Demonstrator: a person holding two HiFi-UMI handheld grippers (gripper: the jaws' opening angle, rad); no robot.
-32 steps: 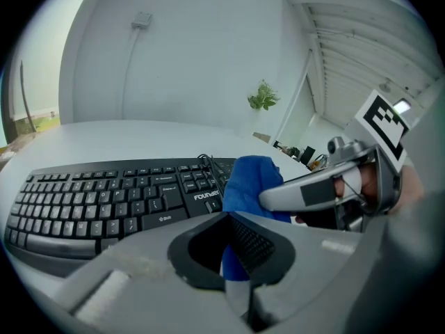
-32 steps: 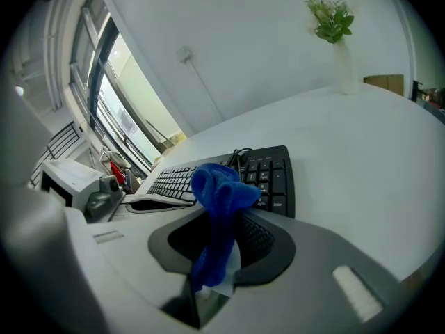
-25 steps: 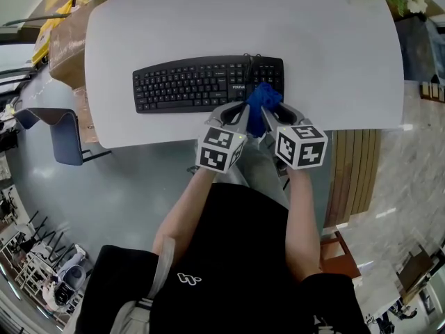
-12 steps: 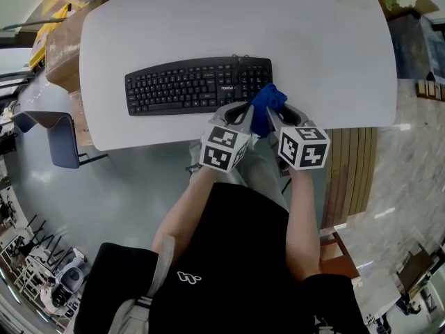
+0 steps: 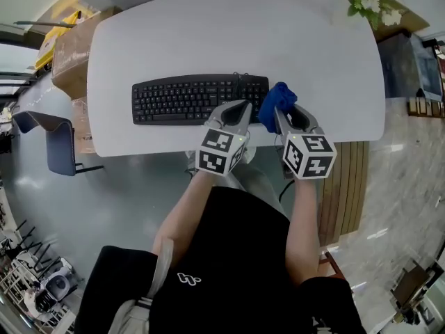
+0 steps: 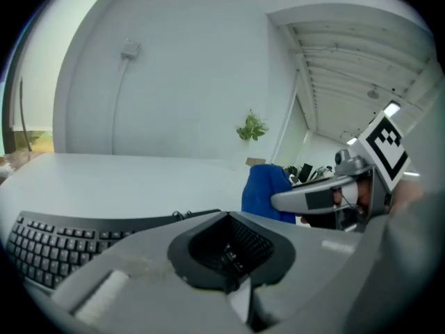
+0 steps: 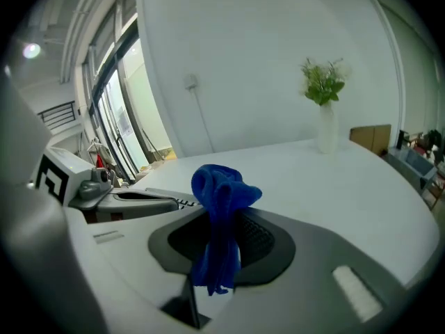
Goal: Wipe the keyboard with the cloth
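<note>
Well, the white surface (image 5: pixel 208 33) fills the top of the frame, with the black keyboard (image 5: pixel 195 97) across its middle. The right tongs (image 5: pixel 284 113), by the keyboard's right end, pinch the blue cloth (image 5: pixel 275 101), and the left tongs (image 5: pixel 238 110) are closed on nothing. Wiping seems not started yet, so next the cloth must come down onto the keys and rub.

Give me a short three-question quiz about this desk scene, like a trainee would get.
1. True or false: the left hand-held gripper holds the cloth.
2. What colour is the cloth? A red, B blue, C white.
3. Fill in: in the head view, the cloth is by the keyboard's ___ end.
Key: 1 false, the right hand-held gripper grips it and the left is shut, empty; 2 B; 3 right.
</note>
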